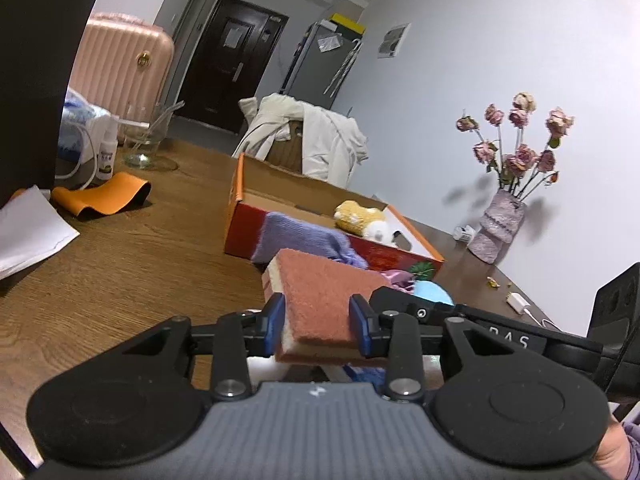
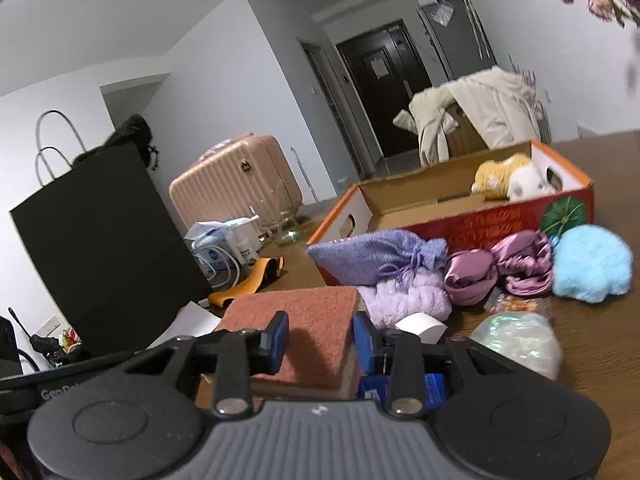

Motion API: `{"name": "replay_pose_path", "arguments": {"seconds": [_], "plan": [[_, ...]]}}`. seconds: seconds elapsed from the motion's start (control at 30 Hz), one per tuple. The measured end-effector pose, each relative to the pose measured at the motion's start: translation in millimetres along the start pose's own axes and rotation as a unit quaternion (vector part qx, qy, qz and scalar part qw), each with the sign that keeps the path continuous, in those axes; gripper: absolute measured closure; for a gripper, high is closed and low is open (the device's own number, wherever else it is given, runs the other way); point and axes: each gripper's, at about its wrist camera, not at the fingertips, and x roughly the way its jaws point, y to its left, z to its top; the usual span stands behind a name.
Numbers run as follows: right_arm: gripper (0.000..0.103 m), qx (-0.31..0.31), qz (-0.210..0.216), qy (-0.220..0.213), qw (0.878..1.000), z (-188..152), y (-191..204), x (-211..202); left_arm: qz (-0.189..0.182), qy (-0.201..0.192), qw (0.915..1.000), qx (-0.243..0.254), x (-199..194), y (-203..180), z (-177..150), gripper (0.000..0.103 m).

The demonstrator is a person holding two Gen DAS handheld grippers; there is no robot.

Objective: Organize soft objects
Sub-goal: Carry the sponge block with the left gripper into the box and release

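Rust-topped sponge [image 1: 320, 300] clamped by both grippers
Left gripper [image 1: 318, 322] and right gripper [image 2: 320, 342] pinch its side edges; bare wooden table [image 1: 140, 264] lies leftward; cardboard box [image 1: 256, 216] ahead.

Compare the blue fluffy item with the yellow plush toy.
The blue fluffy item lies on the table outside the cardboard box; the yellow plush toy lies inside it. The blue one is a single pale blue, the plush yellow with a white part. Both look soft, and neither is gripped.
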Motion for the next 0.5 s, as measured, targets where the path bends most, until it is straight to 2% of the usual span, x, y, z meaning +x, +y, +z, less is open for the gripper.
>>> {"name": "replay_pose_path", "arguments": {"seconds": [0.33,0.5], "plan": [[0.071,-0.005,0.004,-0.036,0.999,-3,2,-56,-0.005,-0.026,0.9992,0.031,-34,-44,-9,0.068],[0.071,0.000,0.008,-0.043,0.999,-1,-2,-63,-0.008,-0.031,0.9987,0.039,-39,-53,-8,0.068]]}}
